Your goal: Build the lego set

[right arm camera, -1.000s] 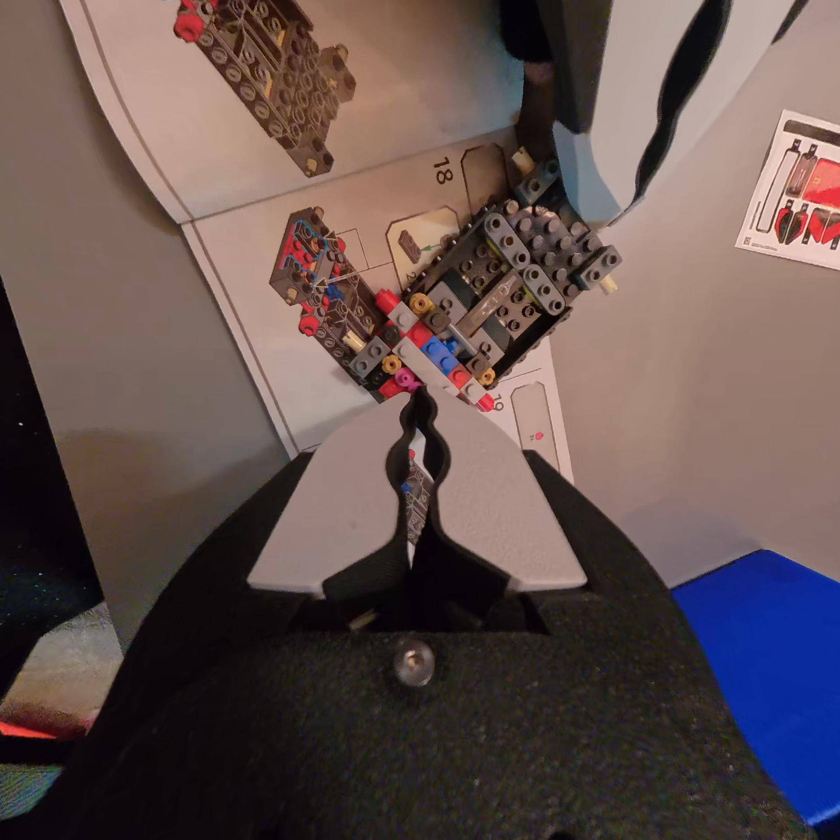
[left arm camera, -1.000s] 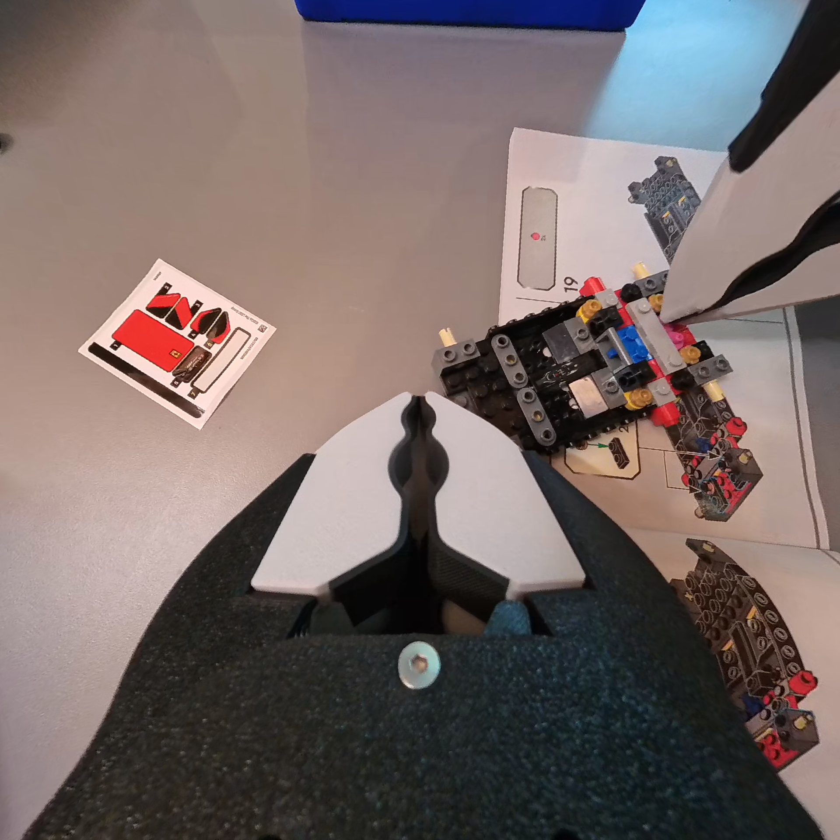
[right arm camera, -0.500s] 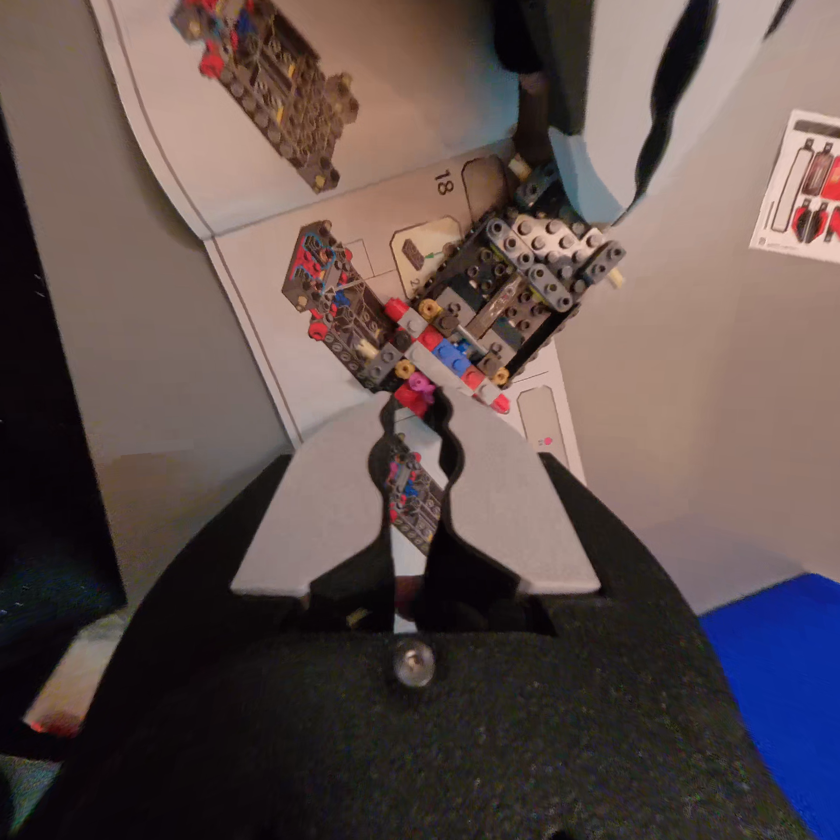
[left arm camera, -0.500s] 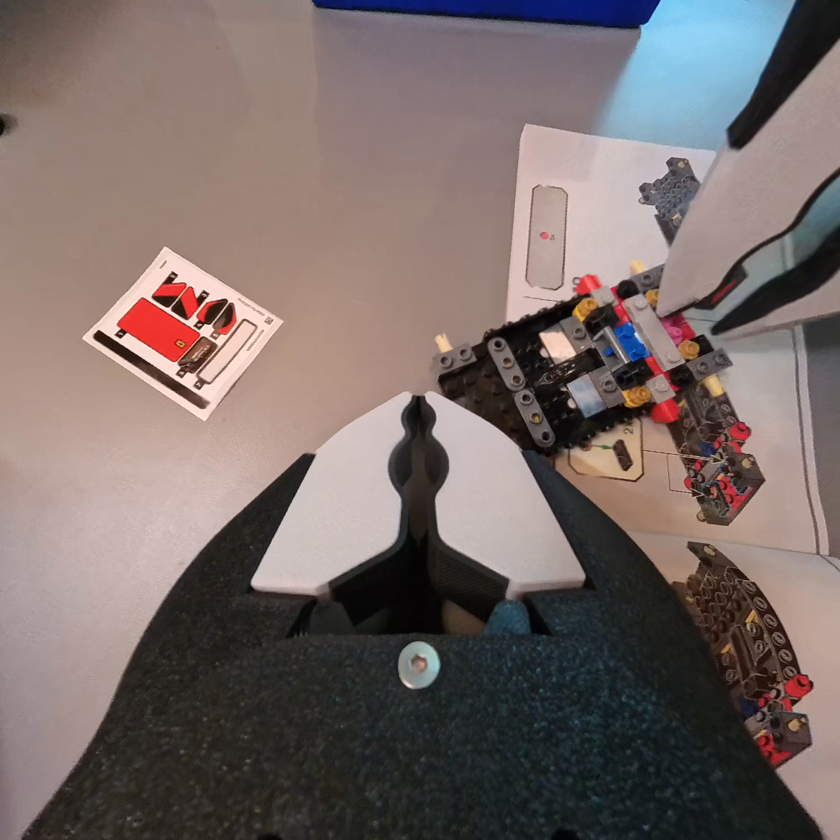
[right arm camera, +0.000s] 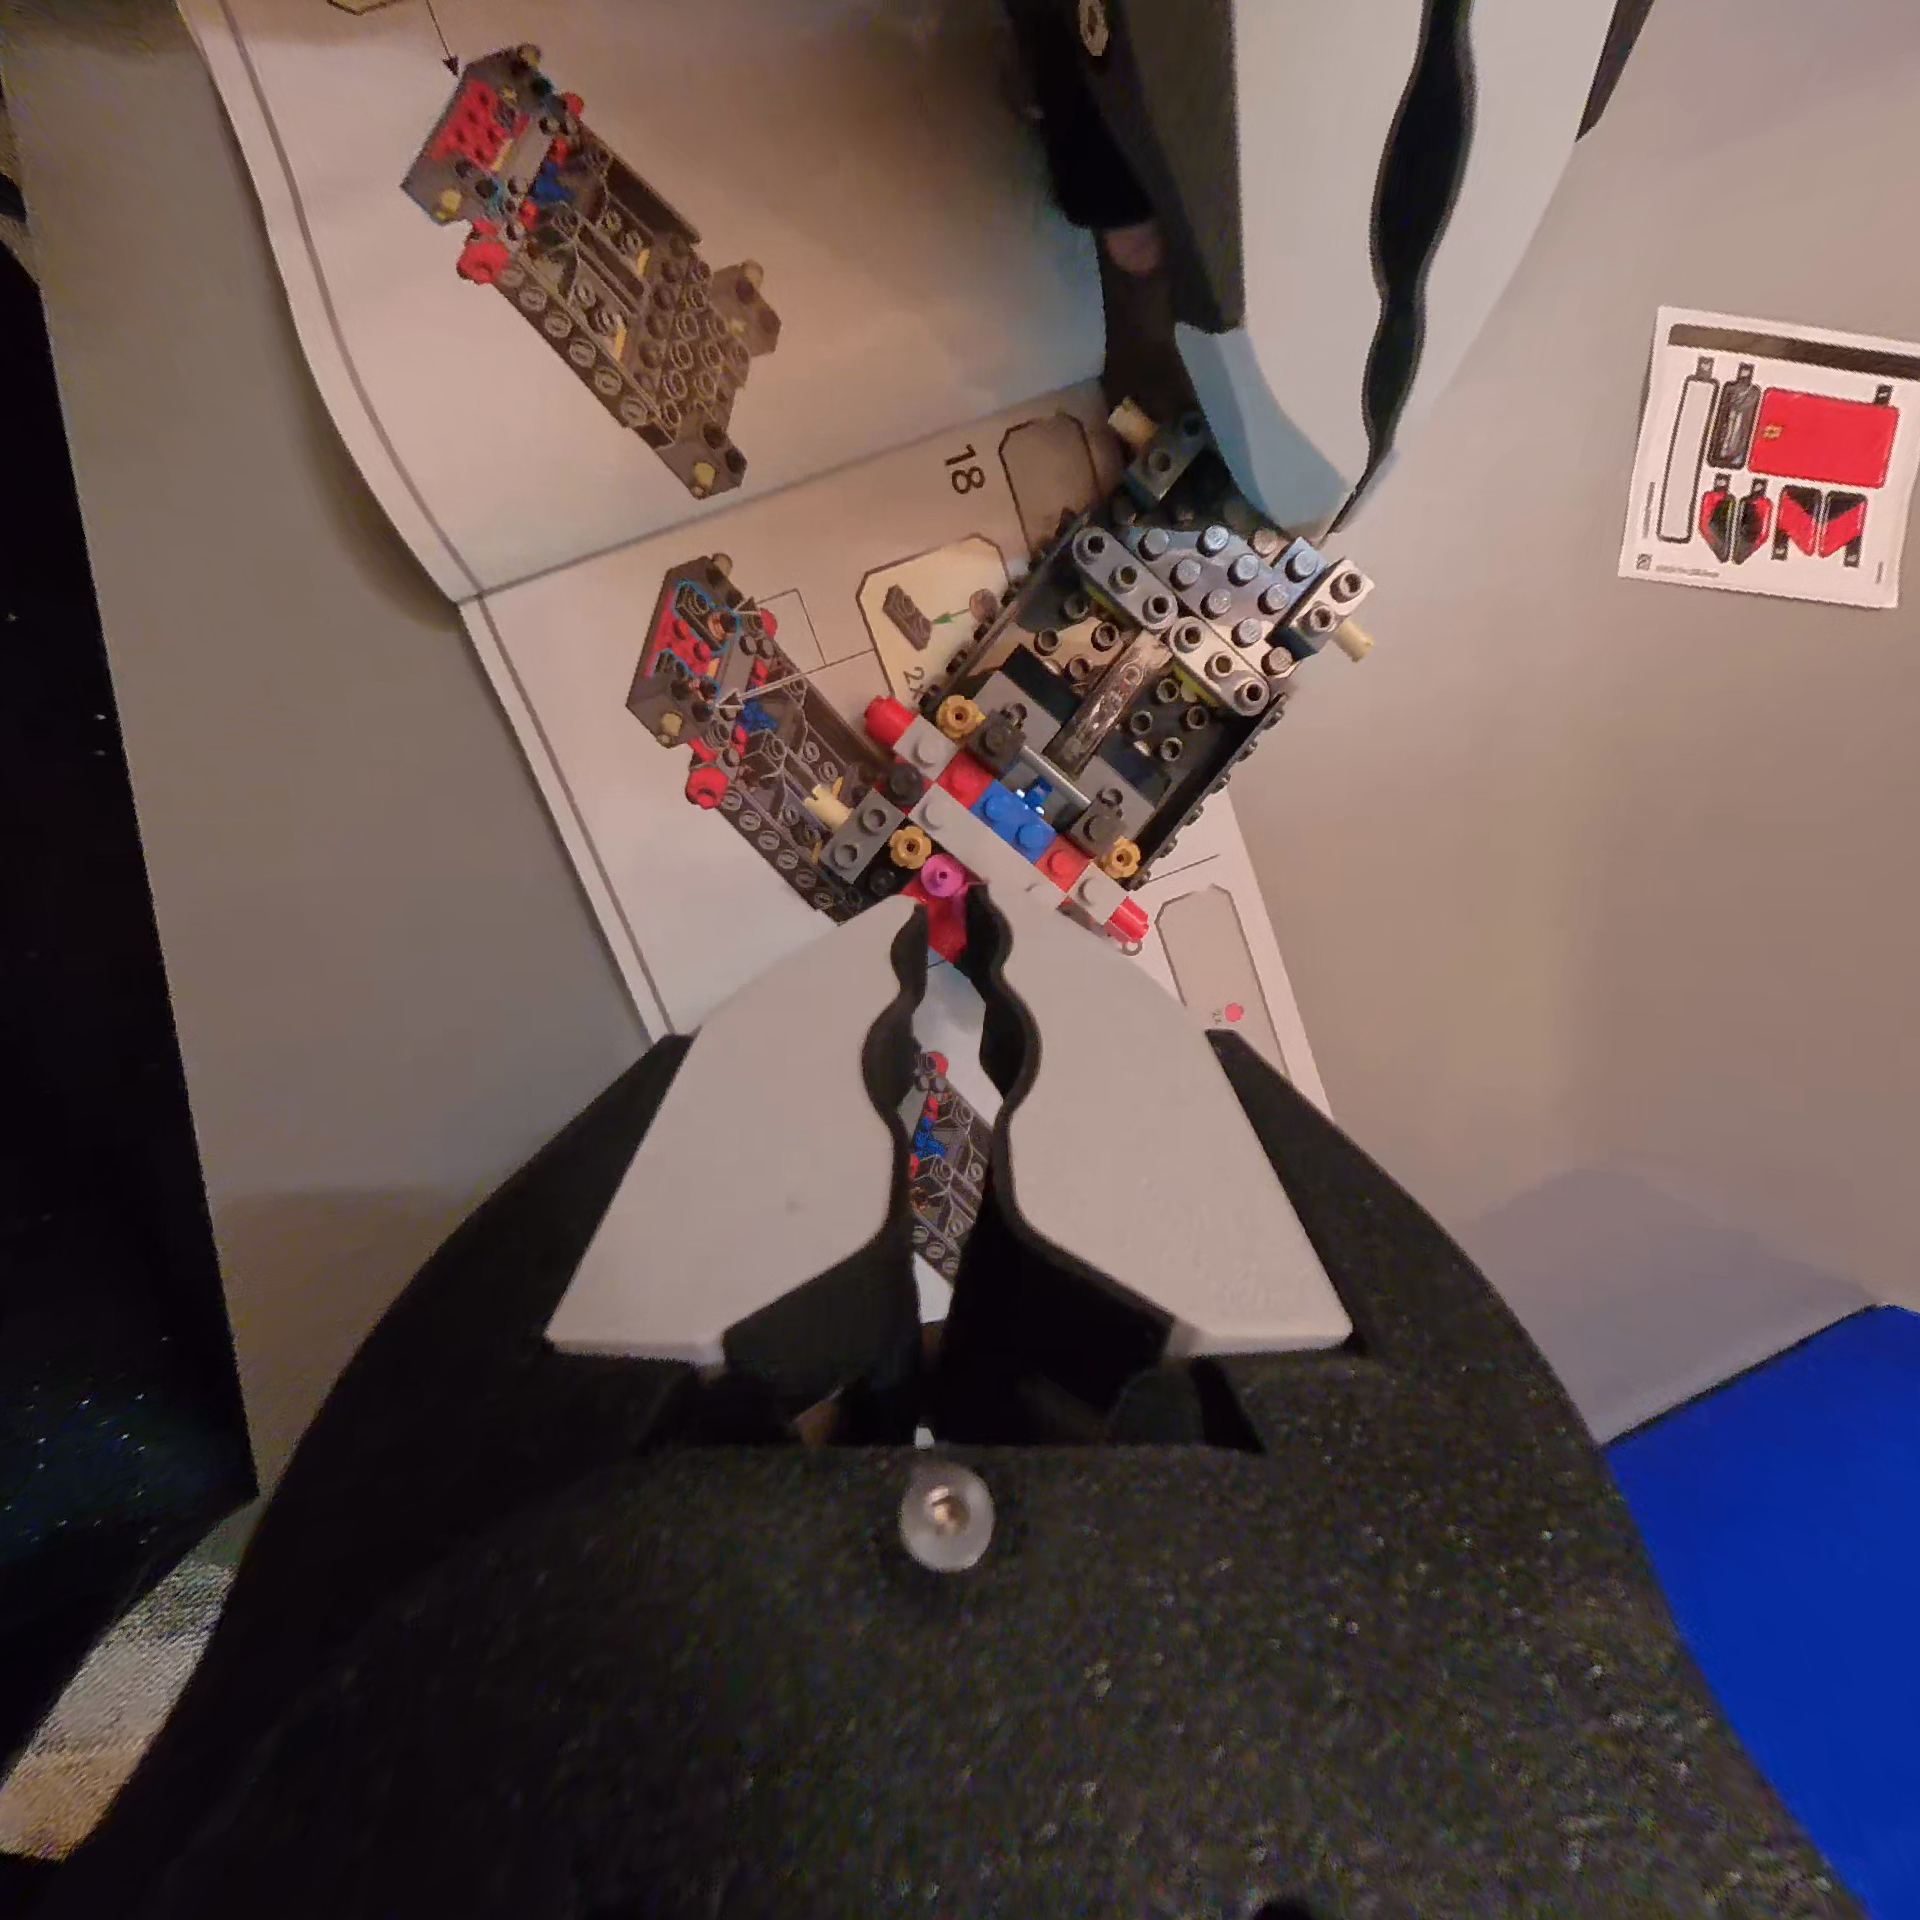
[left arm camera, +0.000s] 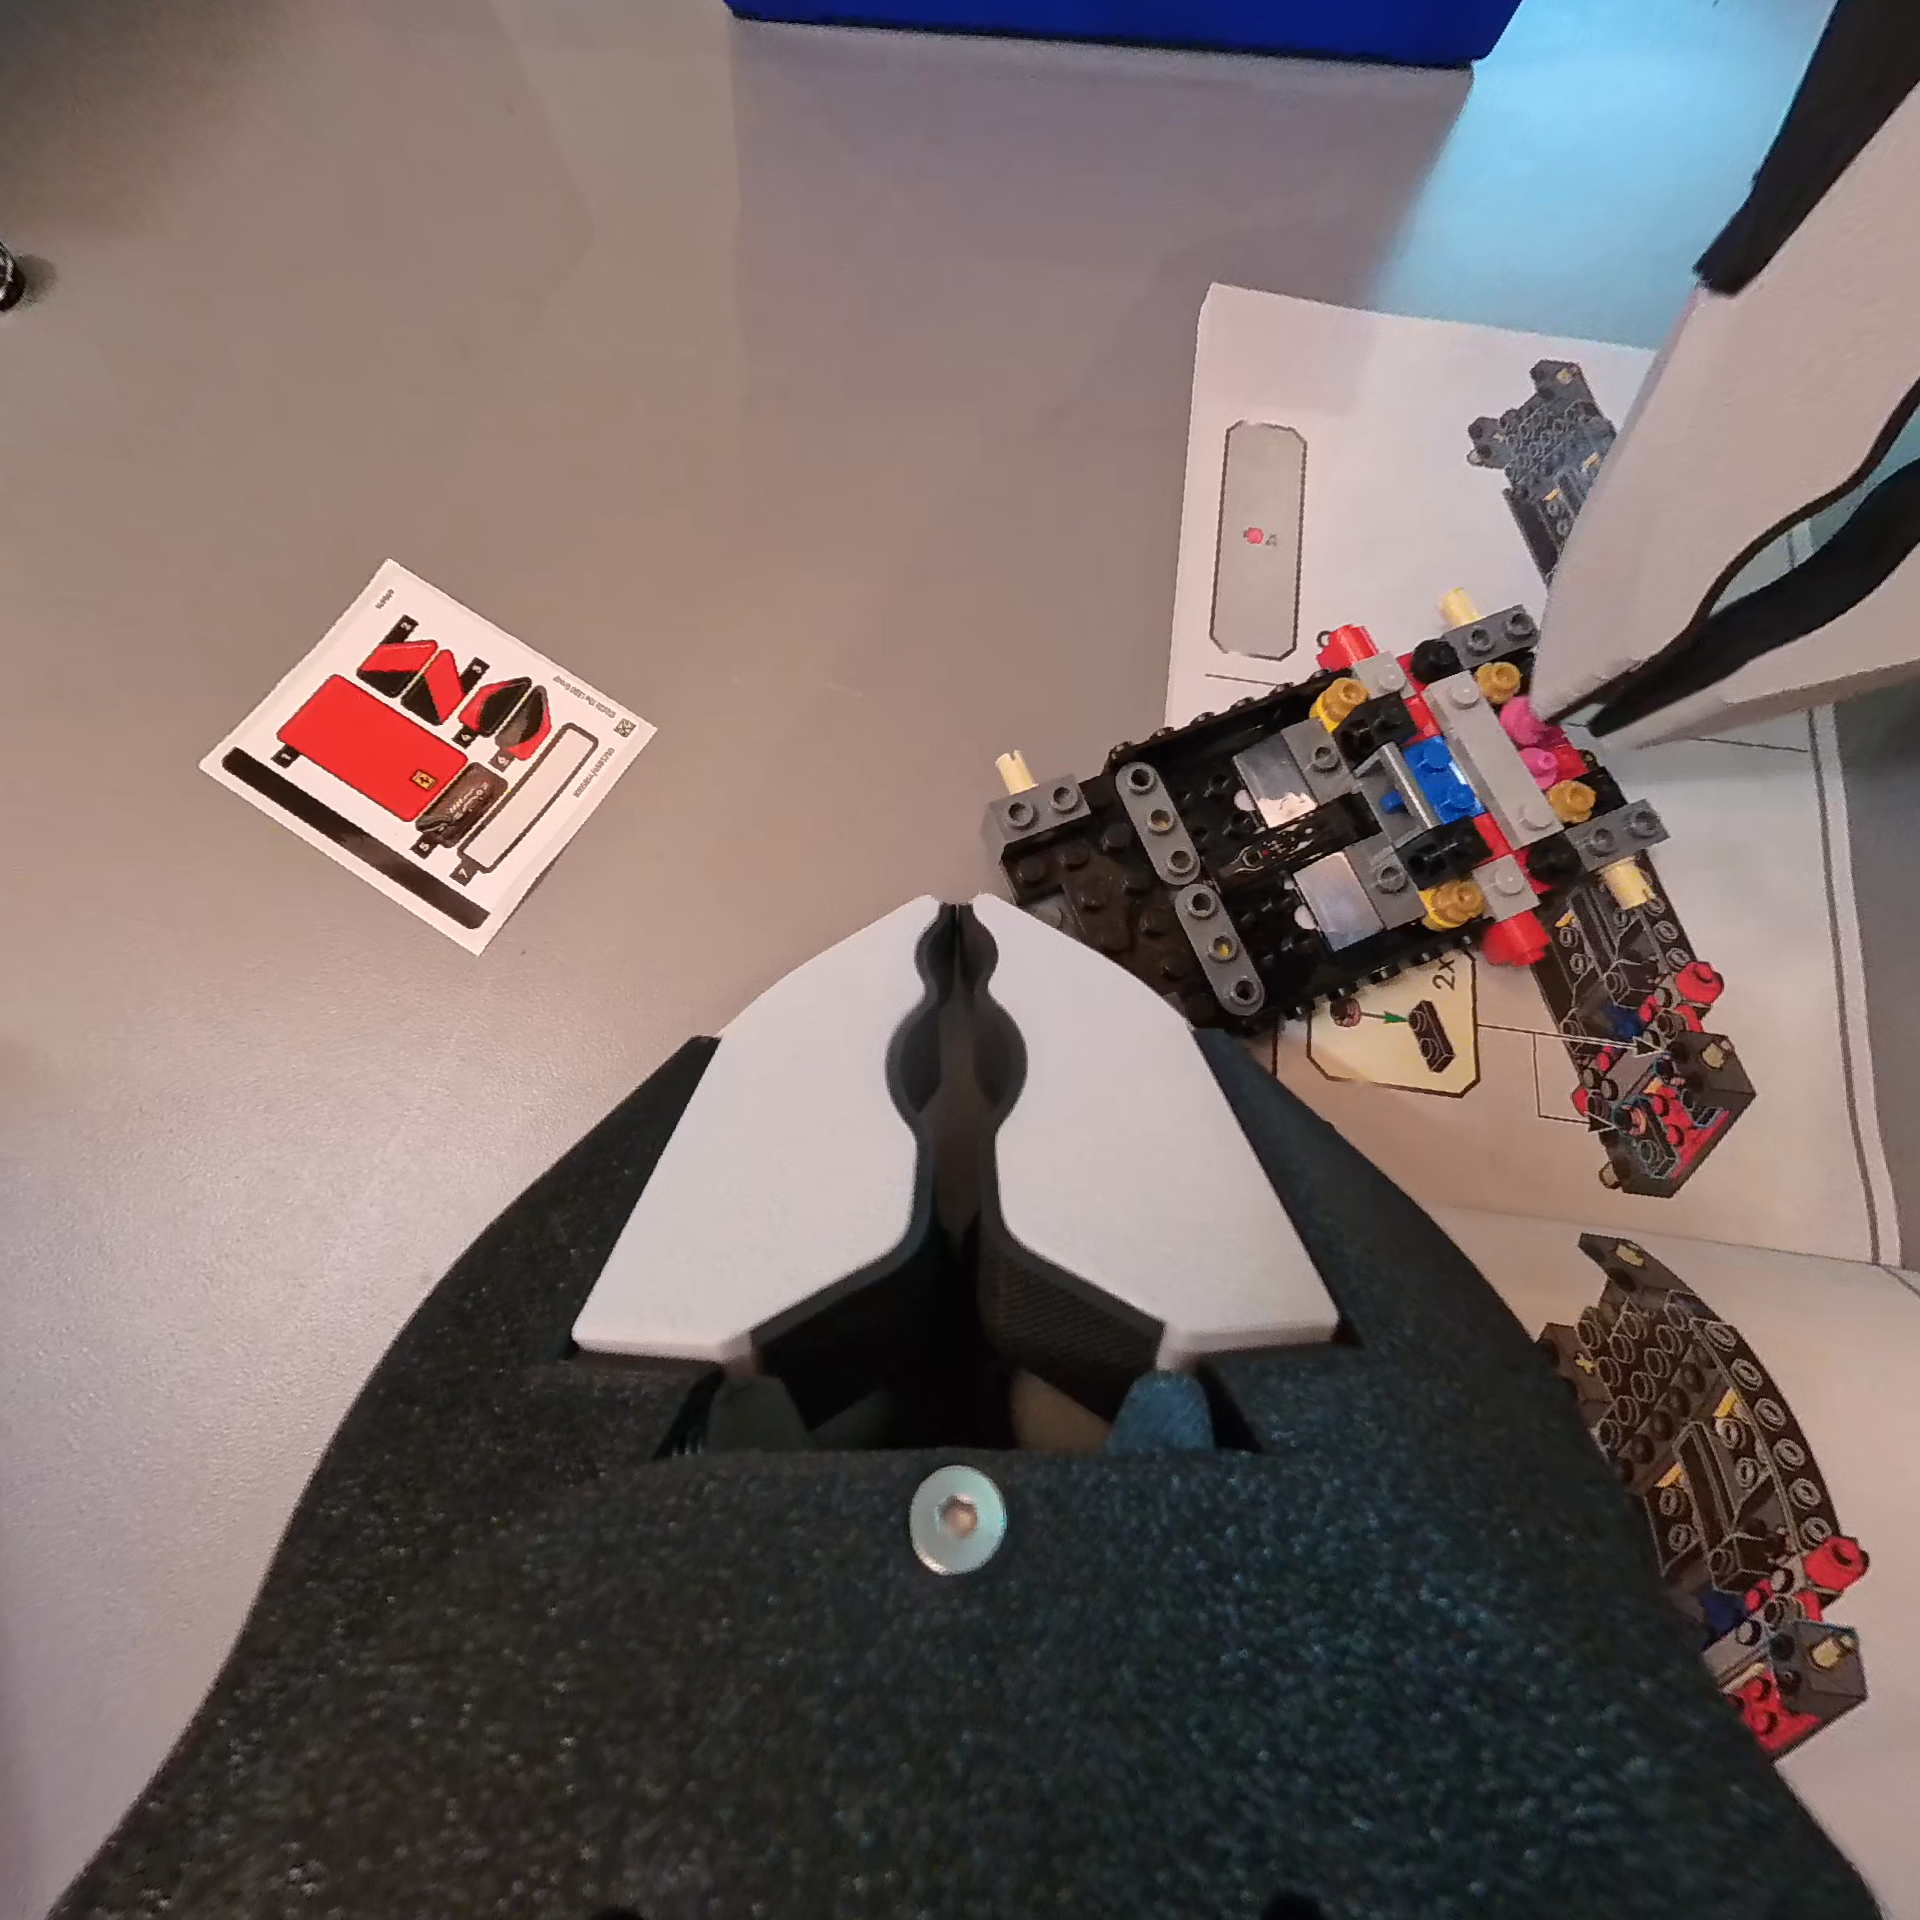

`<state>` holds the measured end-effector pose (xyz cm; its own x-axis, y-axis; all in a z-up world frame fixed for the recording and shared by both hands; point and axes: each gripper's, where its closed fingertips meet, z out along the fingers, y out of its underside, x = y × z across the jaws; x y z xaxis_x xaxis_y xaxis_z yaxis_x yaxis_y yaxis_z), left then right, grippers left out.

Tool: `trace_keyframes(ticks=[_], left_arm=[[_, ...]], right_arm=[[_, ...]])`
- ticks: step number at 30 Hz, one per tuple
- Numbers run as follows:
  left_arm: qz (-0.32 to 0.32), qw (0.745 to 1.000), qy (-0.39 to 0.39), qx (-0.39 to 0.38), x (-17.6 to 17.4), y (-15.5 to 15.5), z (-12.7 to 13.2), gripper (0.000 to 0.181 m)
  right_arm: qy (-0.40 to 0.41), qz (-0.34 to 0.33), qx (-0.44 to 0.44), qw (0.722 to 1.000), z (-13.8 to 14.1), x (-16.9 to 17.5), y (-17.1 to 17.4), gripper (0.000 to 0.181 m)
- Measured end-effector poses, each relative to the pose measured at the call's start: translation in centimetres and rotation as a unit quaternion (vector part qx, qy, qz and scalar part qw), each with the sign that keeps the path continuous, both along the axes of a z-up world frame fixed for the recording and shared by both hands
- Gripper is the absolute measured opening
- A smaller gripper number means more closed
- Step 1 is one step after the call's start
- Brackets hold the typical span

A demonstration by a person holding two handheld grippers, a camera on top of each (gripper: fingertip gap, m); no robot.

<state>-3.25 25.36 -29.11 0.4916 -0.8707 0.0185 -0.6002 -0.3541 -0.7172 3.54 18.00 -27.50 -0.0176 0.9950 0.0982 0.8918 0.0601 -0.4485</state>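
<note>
The half-built lego model (left arm camera: 1299,831), a black chassis with grey, red, blue and yellow pieces, lies on the open instruction booklet (left arm camera: 1351,499). My left gripper (left arm camera: 956,909) is shut and empty, with its tips at the model's black end. In the right wrist view it (right arm camera: 1340,520) comes down onto the dark studded plates of the model (right arm camera: 1122,707). My right gripper (right arm camera: 948,912) is closed on a red brick (right arm camera: 945,935) at the model's other end, just below a pink stud (right arm camera: 940,878). In the left wrist view it (left arm camera: 1569,717) touches the pink stud (left arm camera: 1527,727).
A sticker sheet (left arm camera: 426,748) lies on the grey table left of the model; it also shows in the right wrist view (right arm camera: 1766,457). A blue bin (left arm camera: 1091,10) stands at the far edge, and shows at lower right in the right wrist view (right arm camera: 1787,1558). The booklet (right arm camera: 831,312) curls up at its fold. The grippers' ends are close to 11 cm from one another.
My right gripper was shut, opened half a second ago, and has now closed on the red brick at the model's end. My left gripper stayed shut at the black end.
</note>
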Motion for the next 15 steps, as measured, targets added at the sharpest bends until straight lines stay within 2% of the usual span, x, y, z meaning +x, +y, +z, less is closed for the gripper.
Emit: trace_keyframes(ticks=[11, 15], left_arm=[[-0.005, 1.0, 0.001, -0.001, 0.12, -0.18, 0.0, 0.0], [-0.005, 1.0, -0.001, -0.002, 0.12, -0.17, 0.0, 0.0]], right_arm=[[0.005, -0.001, 0.004, 1.0, -0.38, -0.05, -0.05, 0.009], [0.033, -0.003, 0.002, 0.999, 0.05, -0.06, -0.02, 0.014]])
